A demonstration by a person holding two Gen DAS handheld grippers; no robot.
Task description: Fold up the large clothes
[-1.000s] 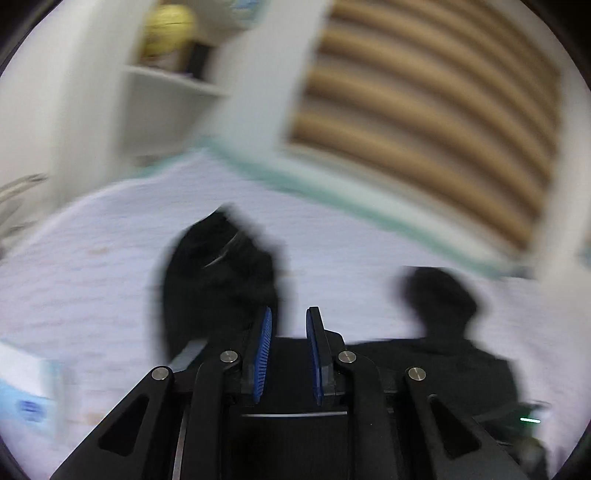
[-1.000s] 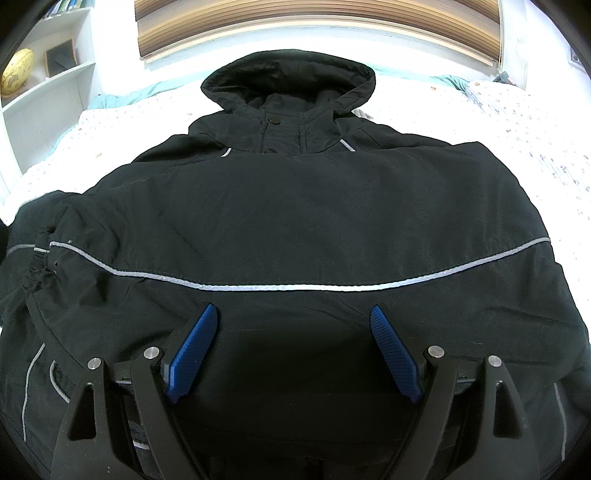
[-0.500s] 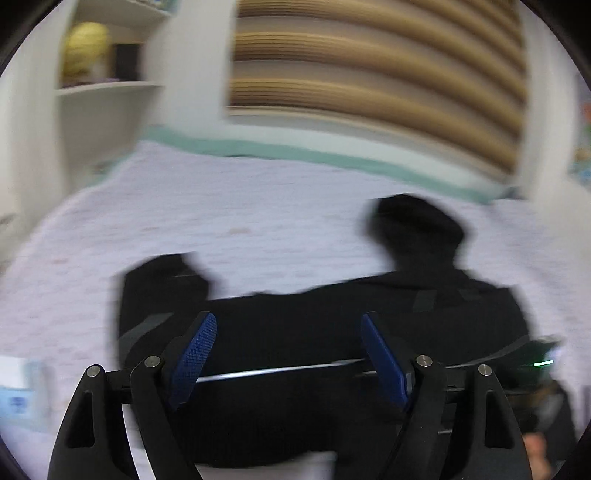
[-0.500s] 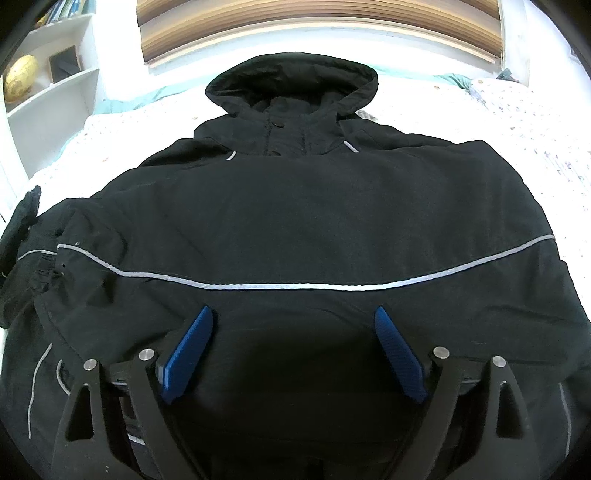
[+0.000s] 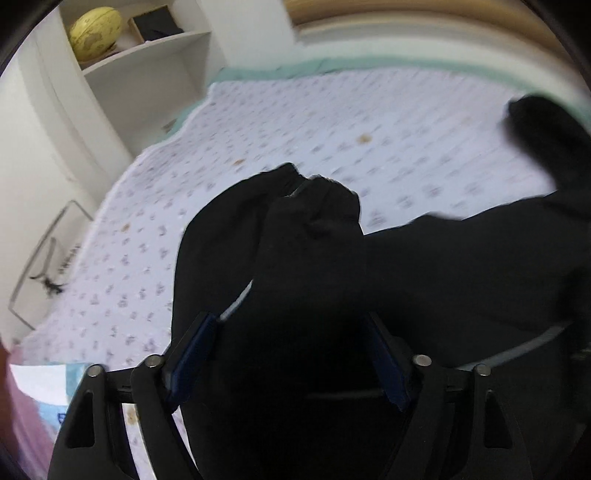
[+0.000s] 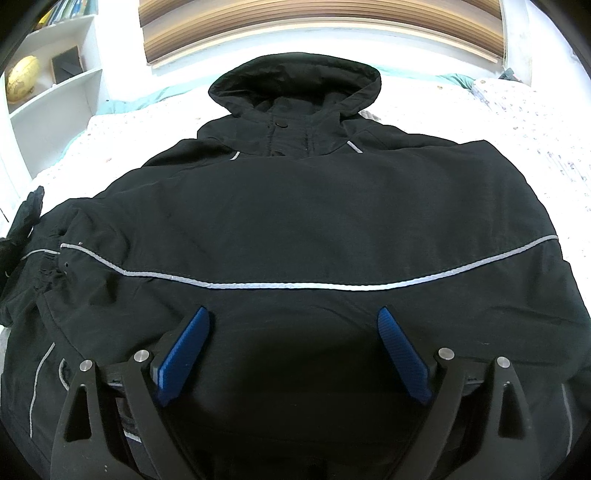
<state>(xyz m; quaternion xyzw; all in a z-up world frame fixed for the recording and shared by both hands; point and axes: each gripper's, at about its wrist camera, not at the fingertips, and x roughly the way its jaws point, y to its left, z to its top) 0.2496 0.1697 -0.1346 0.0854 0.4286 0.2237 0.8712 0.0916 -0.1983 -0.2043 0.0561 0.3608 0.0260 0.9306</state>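
A large black hooded jacket point(image 6: 314, 221) with a grey reflective stripe lies flat on the bed, hood point(image 6: 295, 81) at the far end. My right gripper point(image 6: 293, 332) is open just above its lower body, holding nothing. In the left wrist view the jacket's left sleeve point(image 5: 295, 236) lies bunched, cuff pointing away, and the hood point(image 5: 546, 129) shows at the far right. My left gripper point(image 5: 291, 343) is open over the sleeve, with black fabric between its blue pads point(image 5: 192, 350); the jaws stand wide apart.
The bed has a white flower-print sheet point(image 5: 332, 129) with a green edge. White shelves point(image 6: 55, 92) with a yellow globe point(image 5: 96, 33) stand to the left. A slatted headboard point(image 6: 321, 26) is behind the hood. A wire frame point(image 5: 44, 258) leans by the bed's left side.
My left gripper opened from nearly shut, swung over the bed, and came down onto the sleeve. The right gripper stayed open and barely moved.
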